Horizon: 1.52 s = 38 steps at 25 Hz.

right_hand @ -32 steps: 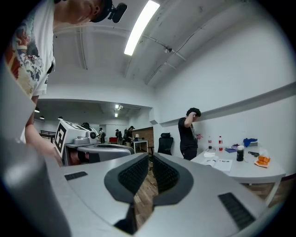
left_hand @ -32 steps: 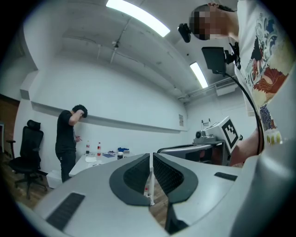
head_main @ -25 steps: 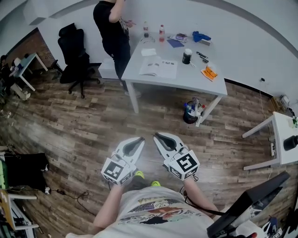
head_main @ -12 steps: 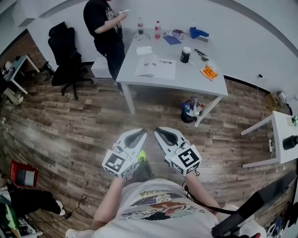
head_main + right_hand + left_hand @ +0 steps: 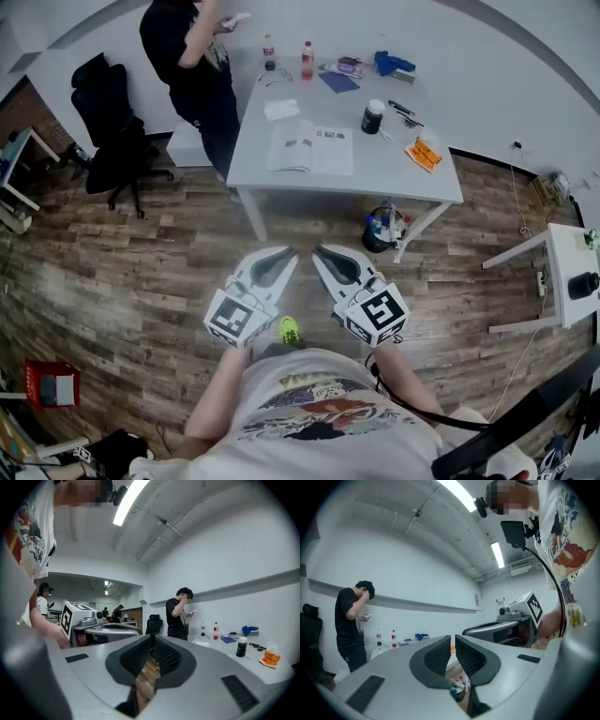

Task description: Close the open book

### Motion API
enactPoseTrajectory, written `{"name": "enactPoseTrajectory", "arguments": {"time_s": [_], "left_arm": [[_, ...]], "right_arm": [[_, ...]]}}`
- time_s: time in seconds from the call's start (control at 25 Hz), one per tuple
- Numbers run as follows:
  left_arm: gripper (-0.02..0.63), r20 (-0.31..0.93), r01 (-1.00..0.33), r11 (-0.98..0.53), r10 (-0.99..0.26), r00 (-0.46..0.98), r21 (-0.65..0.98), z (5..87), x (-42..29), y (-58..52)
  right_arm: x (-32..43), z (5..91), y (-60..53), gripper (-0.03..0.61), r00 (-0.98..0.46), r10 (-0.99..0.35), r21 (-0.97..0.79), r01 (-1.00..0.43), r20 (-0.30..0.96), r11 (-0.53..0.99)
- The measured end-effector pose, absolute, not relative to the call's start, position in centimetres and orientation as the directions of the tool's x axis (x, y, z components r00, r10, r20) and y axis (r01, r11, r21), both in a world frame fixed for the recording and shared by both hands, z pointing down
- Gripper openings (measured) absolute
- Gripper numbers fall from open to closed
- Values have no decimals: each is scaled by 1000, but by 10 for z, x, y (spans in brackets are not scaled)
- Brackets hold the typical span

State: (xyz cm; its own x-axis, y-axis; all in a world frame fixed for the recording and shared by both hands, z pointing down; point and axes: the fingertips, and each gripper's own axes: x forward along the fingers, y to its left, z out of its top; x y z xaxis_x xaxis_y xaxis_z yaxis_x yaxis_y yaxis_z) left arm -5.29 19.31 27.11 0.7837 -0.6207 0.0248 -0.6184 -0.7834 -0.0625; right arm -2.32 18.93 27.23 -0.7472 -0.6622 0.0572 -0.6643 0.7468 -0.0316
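Head view: book [image 5: 310, 150] lies open on table [image 5: 412, 183]. Left gripper [image 5: 284, 253] & right gripper [image 5: 320, 251] pinched near-closed, empty, well apart from it. Closing outstanding.

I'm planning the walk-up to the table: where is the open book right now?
In the head view the open book lies flat on the white table, left of centre, with the dark cup behind it to the right.

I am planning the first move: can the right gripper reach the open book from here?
Probably not yet. The right gripper, jaws together, hangs over the floor, short of the table where the open book lies. Nothing blocks the way, so a step closer should do.
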Motion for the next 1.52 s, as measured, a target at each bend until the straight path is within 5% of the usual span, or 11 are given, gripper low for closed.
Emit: {"name": "enactPoseTrajectory", "arguments": {"time_s": [0.6,1.52], "left_arm": [[14,30,-600,-799,-601,799,-41,287,-104,84],[14,-11,-637,-768,-638,770,-67,295,-58,-71]], "right_arm": [[-79,291,87,23,-735,-668,-28,-675,114,738],[-42,310,-69,21,-782,-616,12,-618,93,786]]}}
